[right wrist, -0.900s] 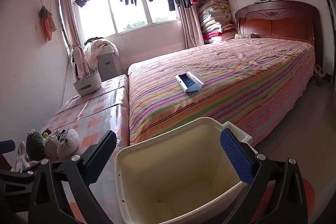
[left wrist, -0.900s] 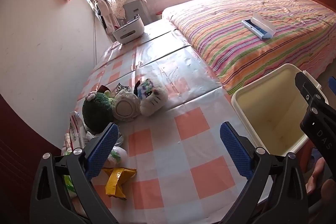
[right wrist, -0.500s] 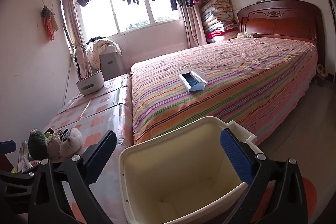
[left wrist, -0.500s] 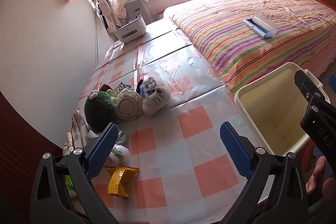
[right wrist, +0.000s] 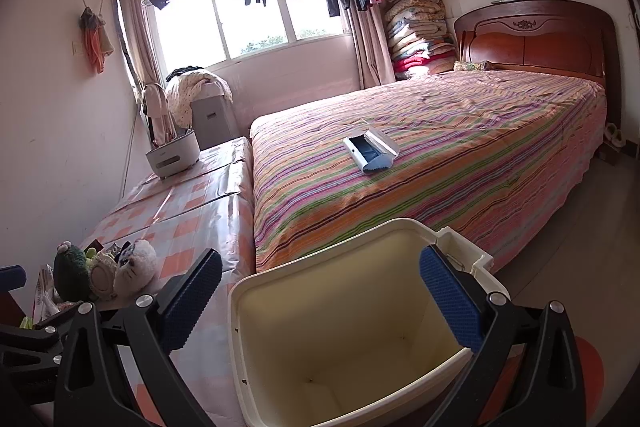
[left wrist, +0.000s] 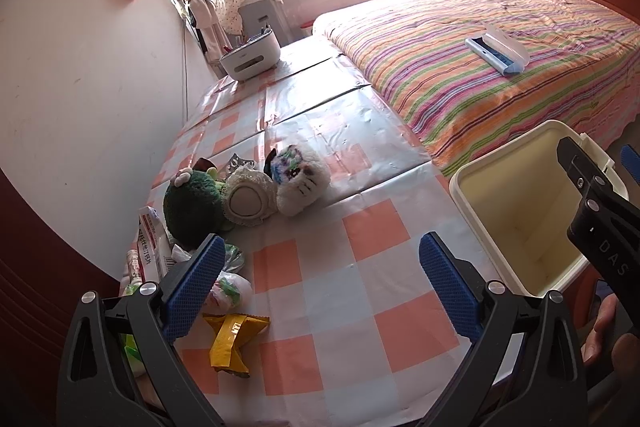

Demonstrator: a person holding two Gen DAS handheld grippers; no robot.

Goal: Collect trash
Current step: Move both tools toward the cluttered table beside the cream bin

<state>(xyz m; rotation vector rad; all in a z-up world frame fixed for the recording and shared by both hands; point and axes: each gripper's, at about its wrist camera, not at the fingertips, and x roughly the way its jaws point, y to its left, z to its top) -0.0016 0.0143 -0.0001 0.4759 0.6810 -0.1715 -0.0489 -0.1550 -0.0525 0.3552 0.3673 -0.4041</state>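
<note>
Left tongs (left wrist: 320, 279) and right tongs (right wrist: 320, 301) both spread wide, empty, touching nothing

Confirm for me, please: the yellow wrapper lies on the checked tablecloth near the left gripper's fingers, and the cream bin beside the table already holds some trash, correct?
Not quite. The yellow wrapper does lie on the checked tablecloth near the left gripper, but the cream bin beside the table holds no trash: the right wrist view looks straight into it and shows only bare walls and bottom.
</note>
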